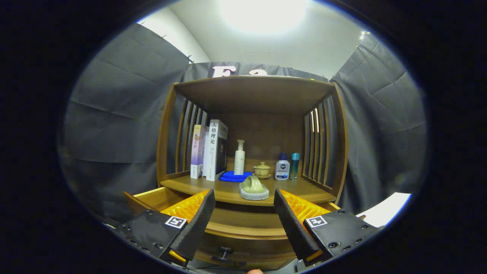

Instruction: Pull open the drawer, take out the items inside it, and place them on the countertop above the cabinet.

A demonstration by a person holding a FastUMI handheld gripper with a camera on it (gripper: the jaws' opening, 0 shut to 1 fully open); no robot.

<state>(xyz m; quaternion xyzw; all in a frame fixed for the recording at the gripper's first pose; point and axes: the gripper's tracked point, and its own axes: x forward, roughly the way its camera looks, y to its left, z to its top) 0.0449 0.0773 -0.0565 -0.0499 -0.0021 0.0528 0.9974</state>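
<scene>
A wooden cabinet has a countertop (304, 192) under an open shelf frame. Below it the drawer (152, 198) stands pulled out, and its front panel carries a dark knob (224, 252). My fingers hide most of the drawer's inside. A pale green cup-like item (253, 184) lies on a grey pad (254, 196) at the countertop's front edge. My gripper (244, 195) is open above the drawer. The green item sits just ahead of the fingertips, in line with the gap, and neither finger touches it.
Further back on the countertop stand two books (213, 150), a white pump bottle (239, 158), a folded blue cloth (235, 176), a small lidded cup (262, 170), a white bottle with a blue cap (282, 167) and a teal bottle (295, 165). Slatted side walls (323, 140) close in the shelf.
</scene>
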